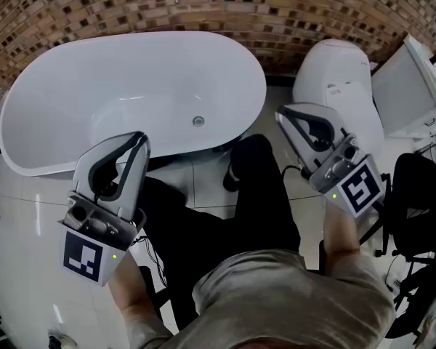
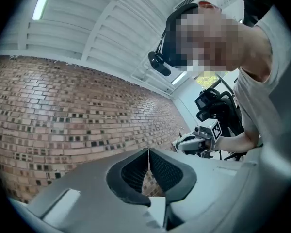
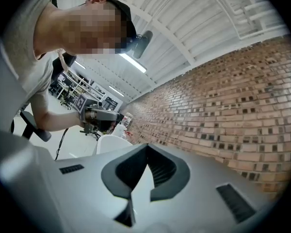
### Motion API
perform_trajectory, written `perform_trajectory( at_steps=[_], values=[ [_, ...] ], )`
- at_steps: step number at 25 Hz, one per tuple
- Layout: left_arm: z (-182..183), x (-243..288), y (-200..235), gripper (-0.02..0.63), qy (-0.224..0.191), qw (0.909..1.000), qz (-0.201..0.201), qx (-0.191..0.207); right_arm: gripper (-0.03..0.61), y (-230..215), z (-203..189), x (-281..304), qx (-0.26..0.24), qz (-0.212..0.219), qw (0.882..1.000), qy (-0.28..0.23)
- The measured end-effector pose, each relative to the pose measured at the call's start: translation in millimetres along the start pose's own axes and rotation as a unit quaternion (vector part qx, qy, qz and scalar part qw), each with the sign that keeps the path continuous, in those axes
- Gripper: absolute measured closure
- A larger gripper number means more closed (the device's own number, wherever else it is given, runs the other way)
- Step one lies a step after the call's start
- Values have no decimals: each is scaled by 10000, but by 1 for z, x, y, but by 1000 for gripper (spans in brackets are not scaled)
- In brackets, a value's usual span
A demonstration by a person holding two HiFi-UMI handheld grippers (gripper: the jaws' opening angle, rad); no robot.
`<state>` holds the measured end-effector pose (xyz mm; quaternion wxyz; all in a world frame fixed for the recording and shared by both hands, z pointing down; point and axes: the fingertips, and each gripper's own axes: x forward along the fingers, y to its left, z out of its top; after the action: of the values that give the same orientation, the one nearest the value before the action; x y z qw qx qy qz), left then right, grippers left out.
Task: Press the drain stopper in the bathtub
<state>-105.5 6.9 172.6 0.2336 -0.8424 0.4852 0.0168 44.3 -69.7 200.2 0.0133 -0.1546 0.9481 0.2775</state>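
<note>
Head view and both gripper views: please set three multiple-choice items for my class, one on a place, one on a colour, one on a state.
1. Where does the drain stopper sit?
A. In the bottom of the bathtub
B. On its rim
C. Outside it

2. What colour is the bathtub?
A. Black
B. White
C. Brown

3. How do the left gripper and the right gripper stand?
A. Both wide open
B. One shut on the drain stopper
C. Both shut, holding nothing

Answers:
1. A, as the head view shows the small round stopper low in the basin.
2. B, as the whole tub is glossy white.
3. C, as each gripper view shows its jaw tips meeting with nothing between them.
</note>
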Motion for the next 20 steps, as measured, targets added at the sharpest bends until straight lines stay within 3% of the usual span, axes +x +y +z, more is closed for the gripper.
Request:
perform_trajectory(
  at_steps=[6, 12, 15, 20],
  values=[
    [-43, 19, 17, 615, 405, 9989, -167, -137, 578, -6, -82, 49, 129, 603, 9935, 961],
    [-93, 28, 54, 615, 455, 9971, -256, -546, 578, -9, -209, 129, 783, 1339, 9690, 1924],
    [-126, 37, 77, 615, 455, 9960, -324, -700, 578, -5, -304, 168, 972, 1785, 9395, 2756],
    [-200, 46, 104, 617, 547, 9931, -259, -1000, 578, 21, -458, 206, 1590, 2396, 8645, 4122]
  ],
)
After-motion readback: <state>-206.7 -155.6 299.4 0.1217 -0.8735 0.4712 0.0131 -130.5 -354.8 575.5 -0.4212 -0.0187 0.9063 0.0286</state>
